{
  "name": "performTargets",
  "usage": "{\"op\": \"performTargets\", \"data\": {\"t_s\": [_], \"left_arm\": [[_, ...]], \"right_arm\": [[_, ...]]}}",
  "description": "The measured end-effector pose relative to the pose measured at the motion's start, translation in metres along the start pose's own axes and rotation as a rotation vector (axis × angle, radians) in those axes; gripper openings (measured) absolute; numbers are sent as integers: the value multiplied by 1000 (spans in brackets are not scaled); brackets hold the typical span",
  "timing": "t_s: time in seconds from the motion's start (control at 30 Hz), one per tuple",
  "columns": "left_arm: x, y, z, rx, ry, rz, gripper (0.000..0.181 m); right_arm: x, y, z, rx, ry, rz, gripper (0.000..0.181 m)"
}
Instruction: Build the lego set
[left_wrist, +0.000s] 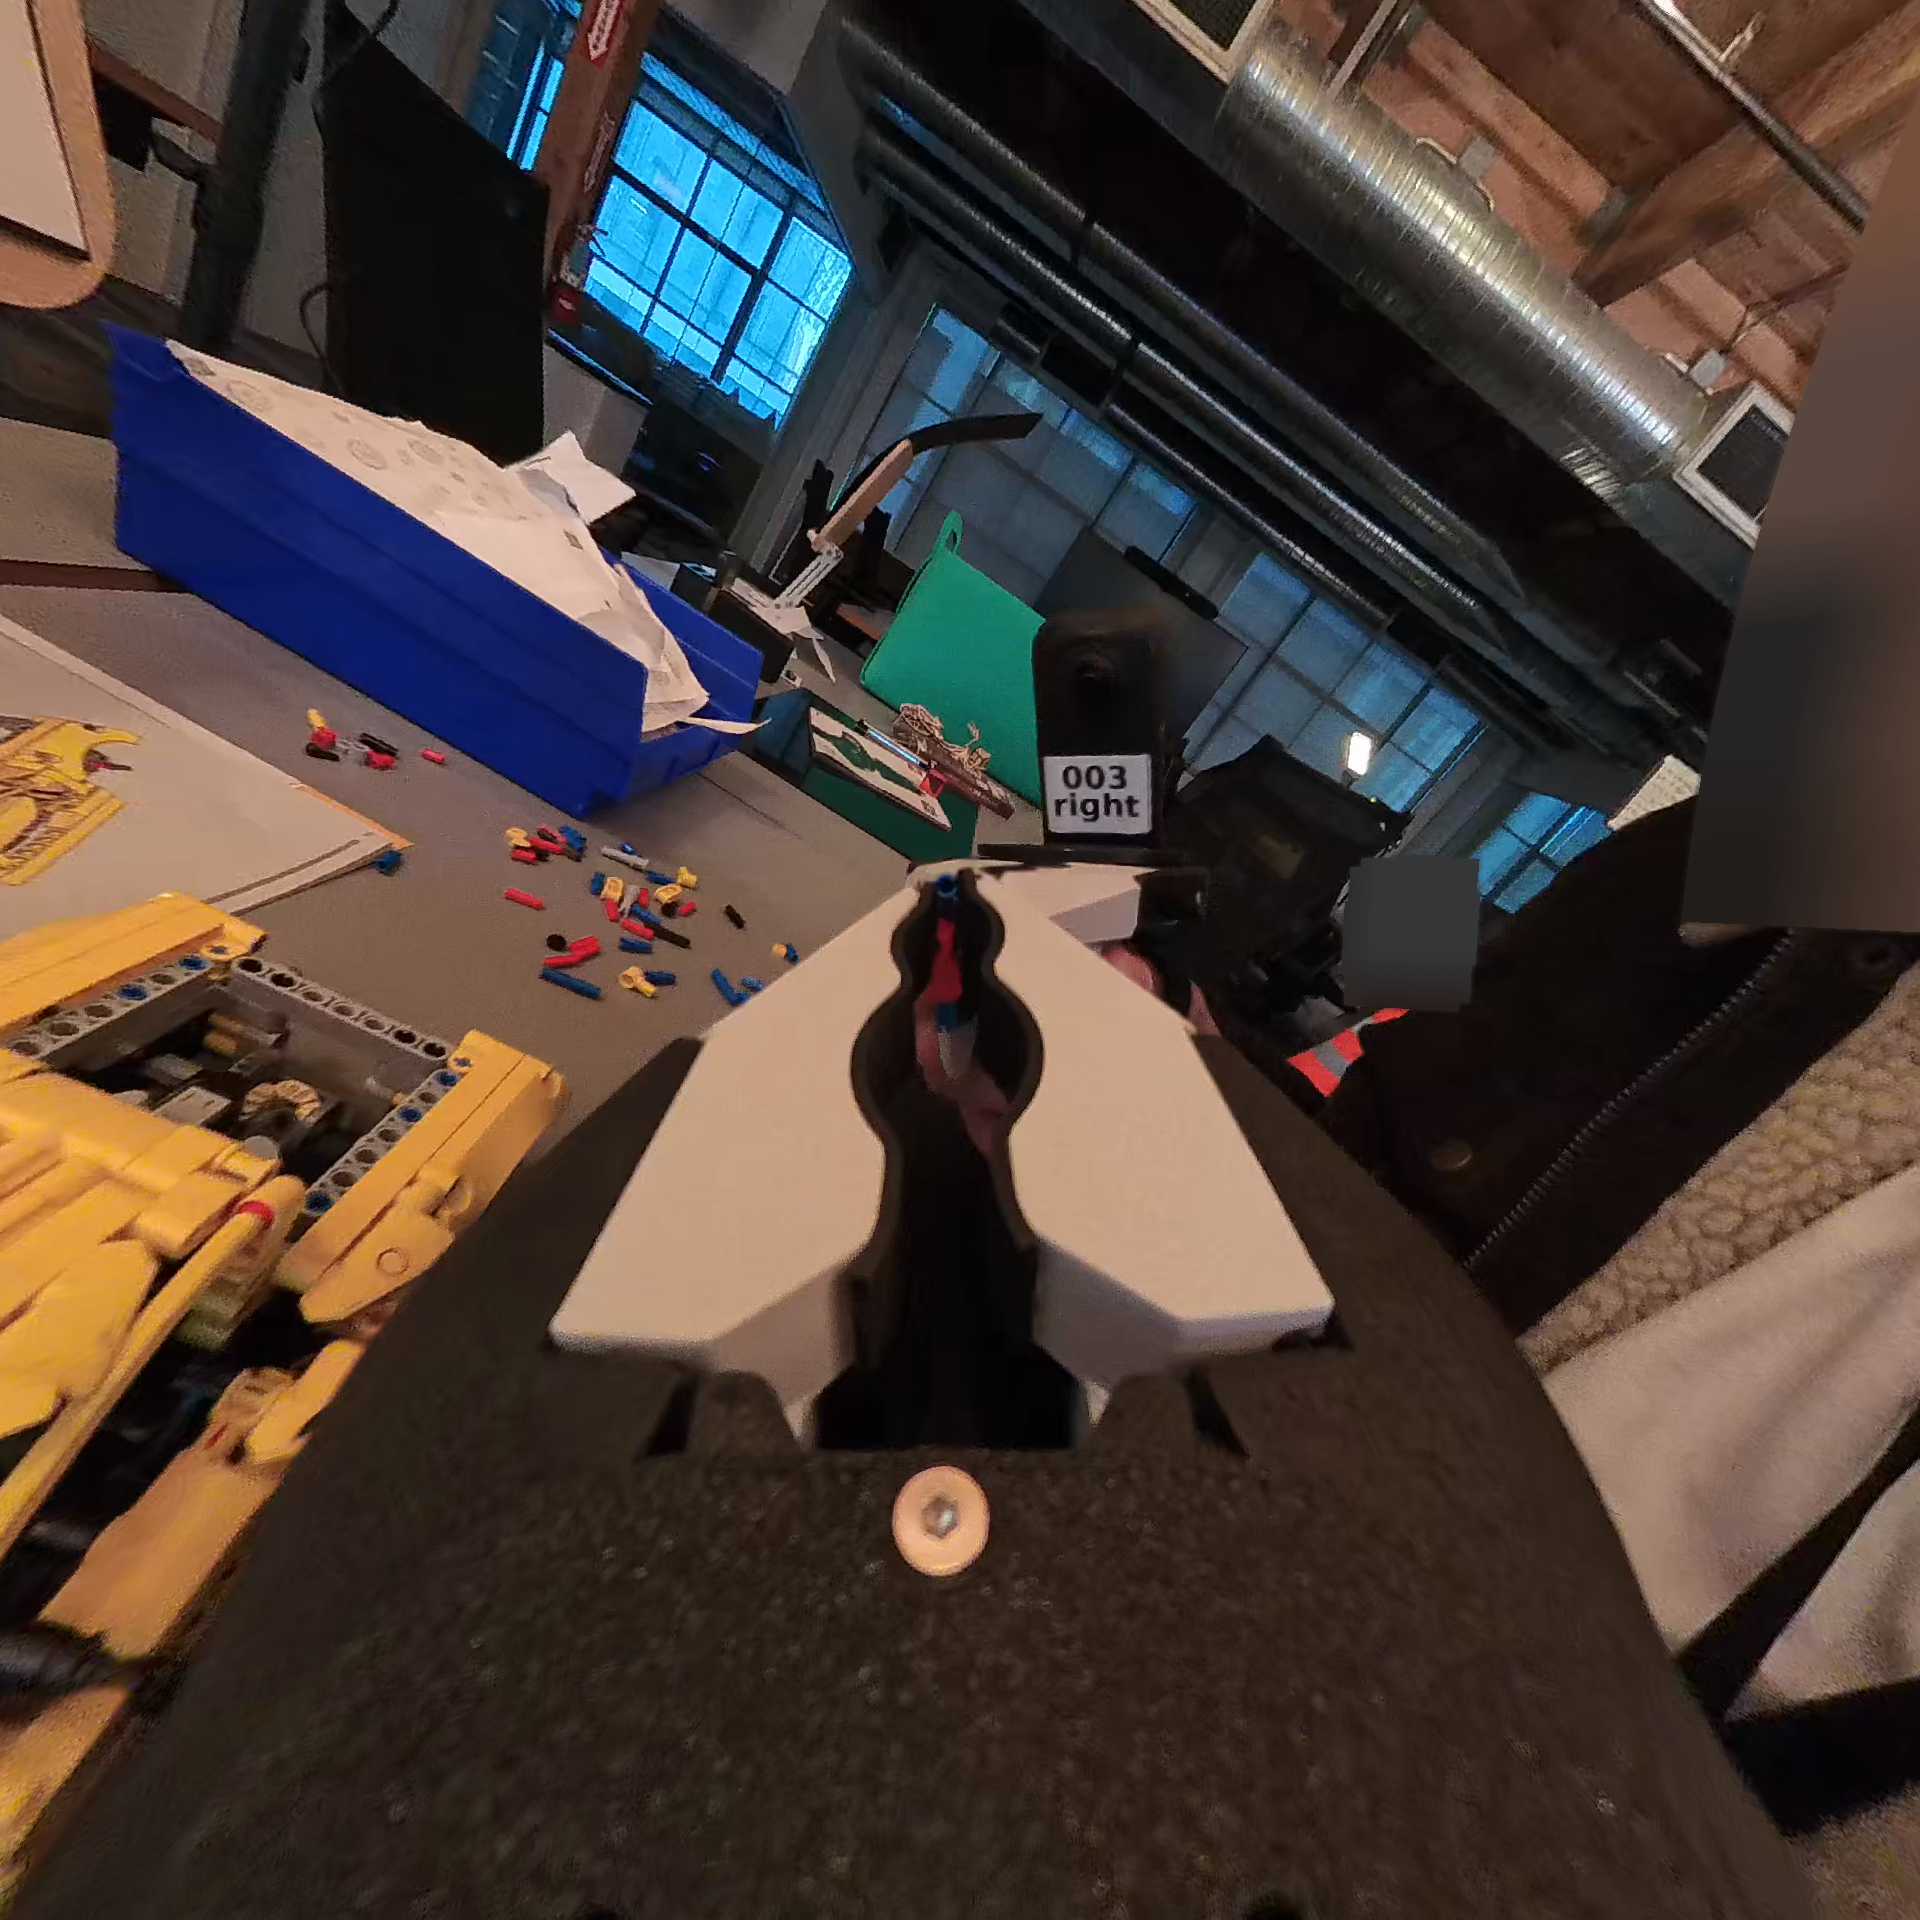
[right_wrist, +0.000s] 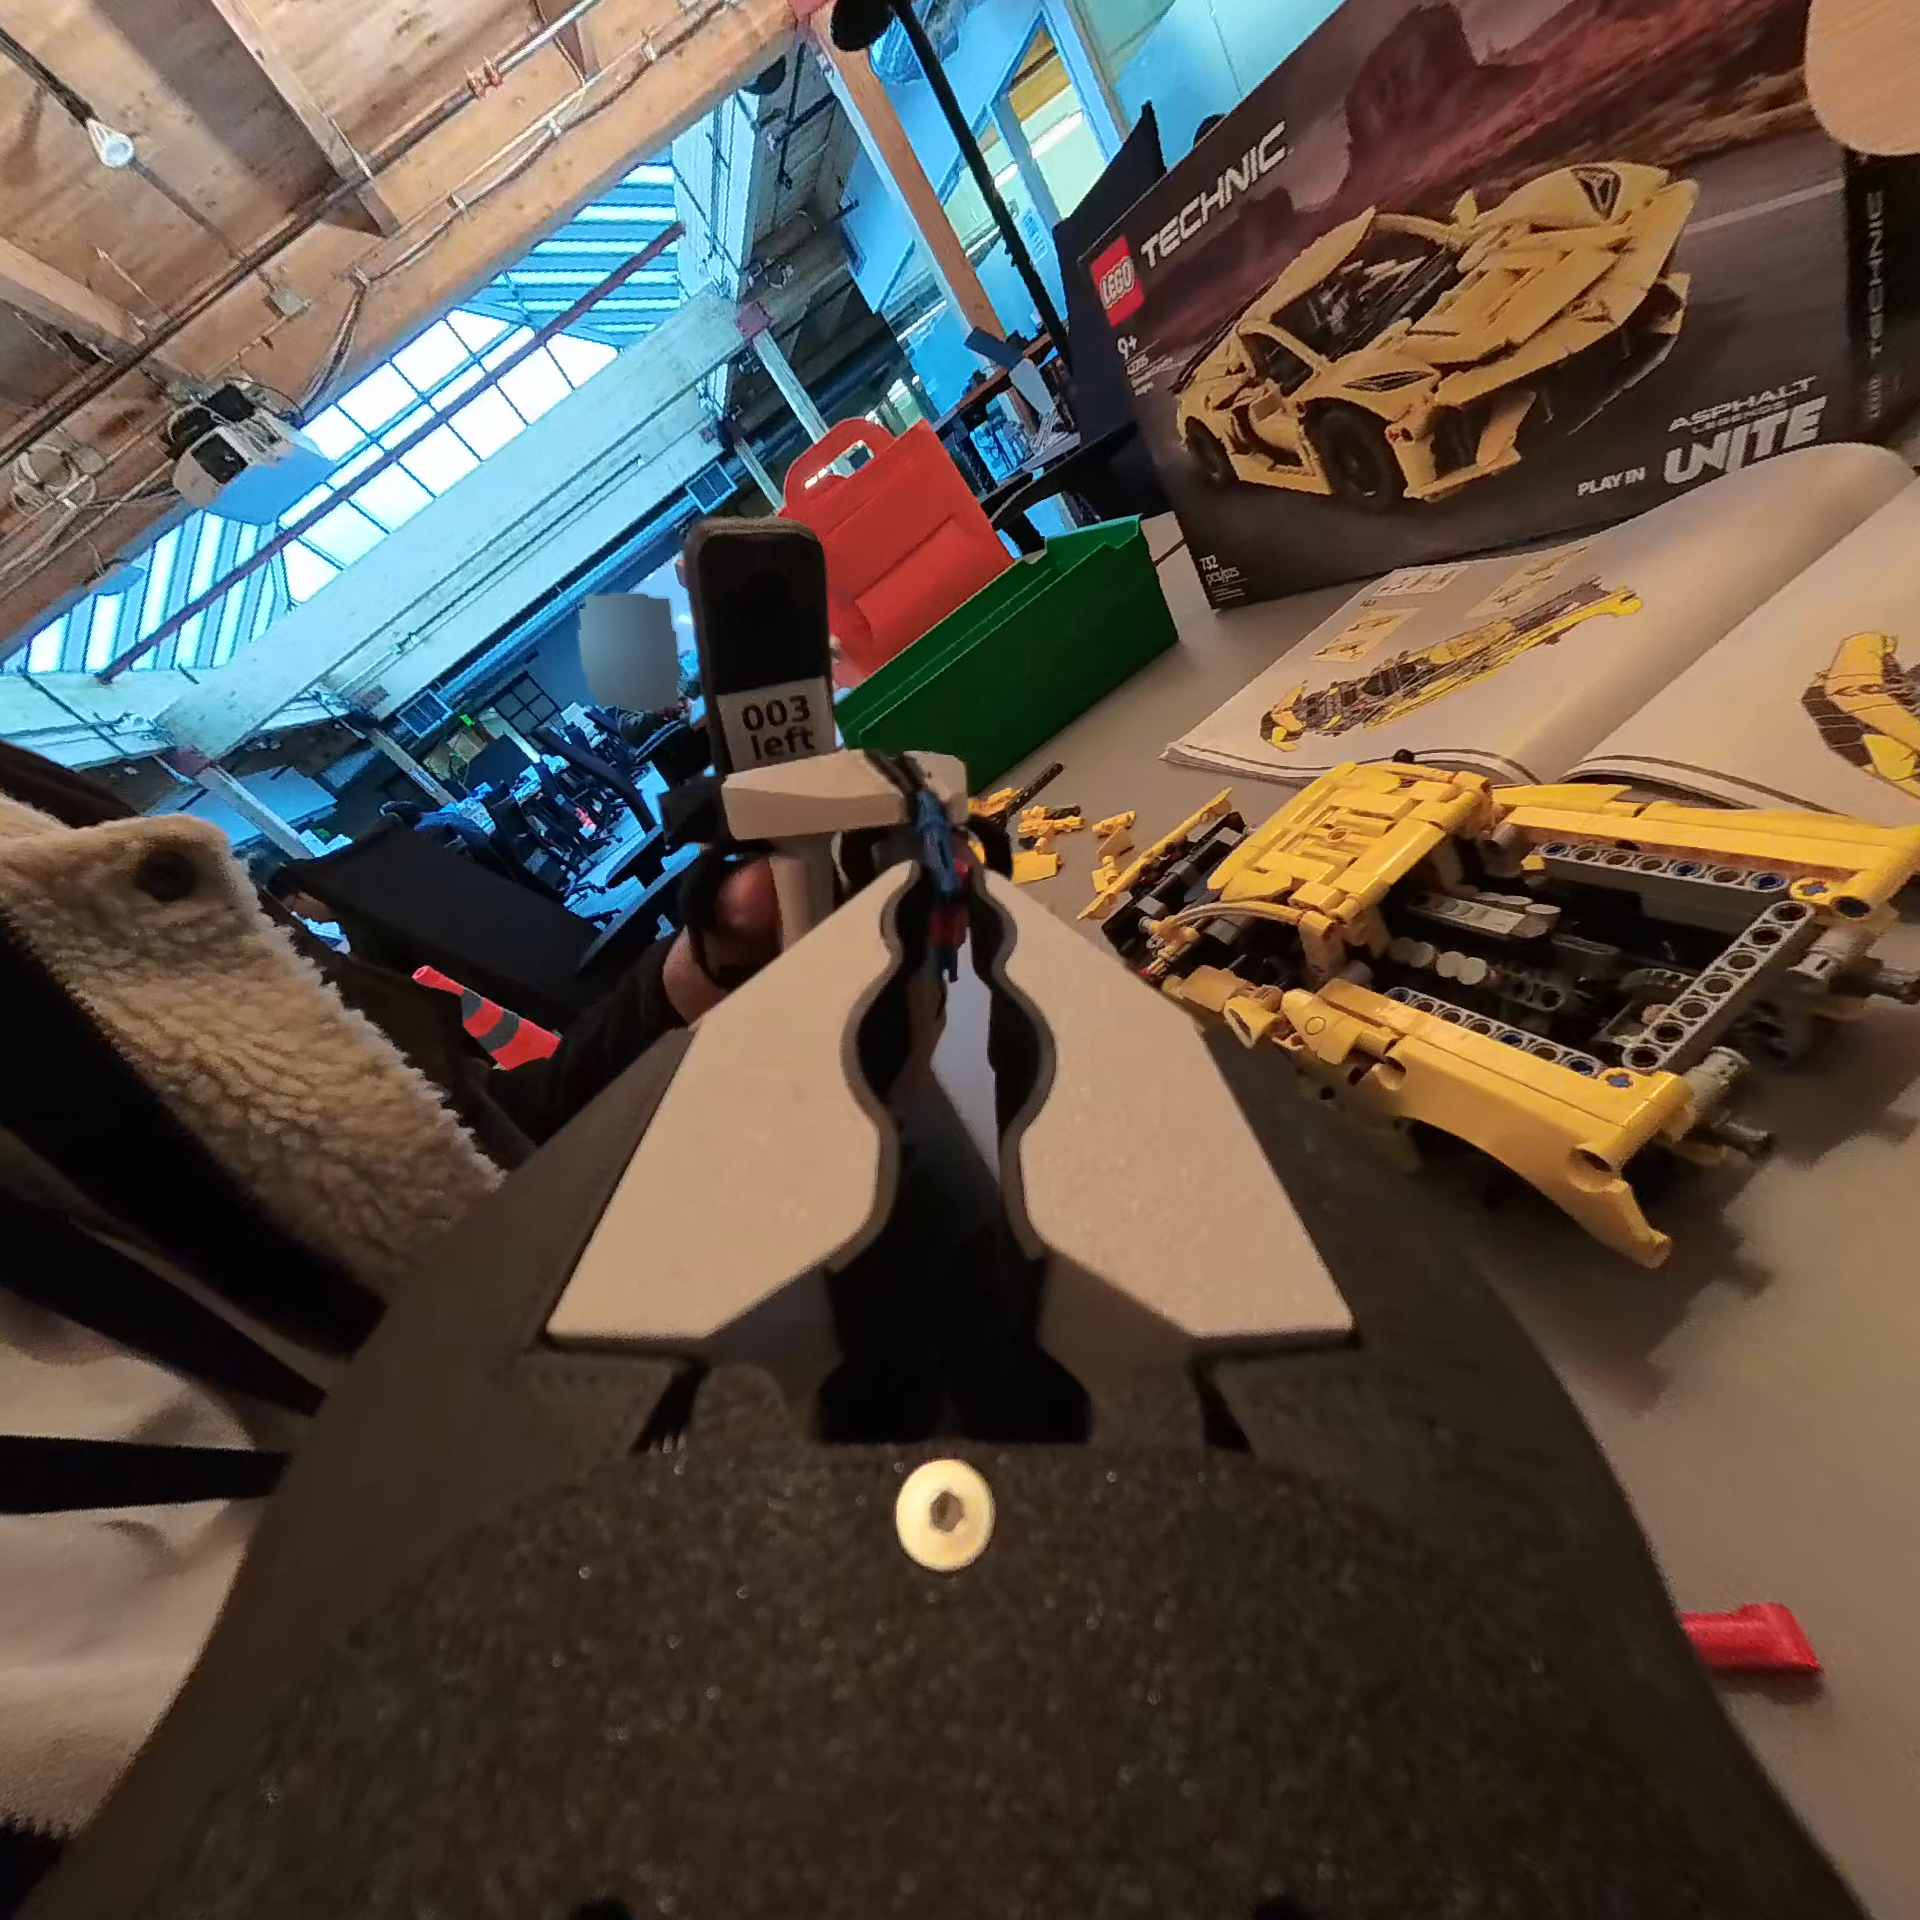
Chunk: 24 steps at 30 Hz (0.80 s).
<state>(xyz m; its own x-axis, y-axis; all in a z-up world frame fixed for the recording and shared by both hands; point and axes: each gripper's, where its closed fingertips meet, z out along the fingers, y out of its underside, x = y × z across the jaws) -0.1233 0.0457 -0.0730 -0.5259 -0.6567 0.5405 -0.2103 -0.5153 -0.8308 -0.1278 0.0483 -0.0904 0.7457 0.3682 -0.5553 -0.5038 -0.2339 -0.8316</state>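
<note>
Over the grey table (right_wrist: 1558, 1382), both grippers (left_wrist: 951, 904) (right_wrist: 940, 883) pinch one small lego piece (left_wrist: 943, 961).

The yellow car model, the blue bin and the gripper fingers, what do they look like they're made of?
Yellow car model: hard moulded plastic, slightly glossy; studded panels and pin-holed grey beams show.
Blue bin: rigid plastic, smooth, with moulded ridges along its wall.
Left gripper's fingers: matte pale grey faceted shells, probably printed plastic, with a dark wavy lining that could be rubber or foam; I can't tell which.
</note>
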Motion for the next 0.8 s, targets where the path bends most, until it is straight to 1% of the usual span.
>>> {"op": "performTargets", "data": {"t_s": [0.13,0.23,0.27,0.33,0.43,0.5,0.53,0.6,0.67,0.8], "left_arm": [[-2,1,-14,-33,-22,30,3],[-6,3,-26,-54,-48,29,3],[-10,7,-33,-87,-76,42,3],[-24,20,-58,-220,-182,140,3],[-54,49,-117,-578,-385,404,3],[-61,63,-155,-806,-423,498,3],[-61,65,-169,-879,-423,506,3],[-63,70,-189,-994,-419,482,3],[-70,74,-202,-1093,-428,489,3],[-84,83,-209,-1183,-427,493,3]], "right_arm": [[1,-2,0,-5,-4,-17,6],[9,11,5,-81,36,-70,6],[14,16,5,-108,65,-96,6],[29,21,1,-123,131,-168,6],[37,21,-3,-78,144,-256,6],[40,25,-3,-58,139,-290,6],[42,27,-2,-67,149,-299,6],[42,29,0,-83,148,-325,6],[42,32,1,-97,146,-332,6],[41,33,1,-95,136,-326,6]]}}
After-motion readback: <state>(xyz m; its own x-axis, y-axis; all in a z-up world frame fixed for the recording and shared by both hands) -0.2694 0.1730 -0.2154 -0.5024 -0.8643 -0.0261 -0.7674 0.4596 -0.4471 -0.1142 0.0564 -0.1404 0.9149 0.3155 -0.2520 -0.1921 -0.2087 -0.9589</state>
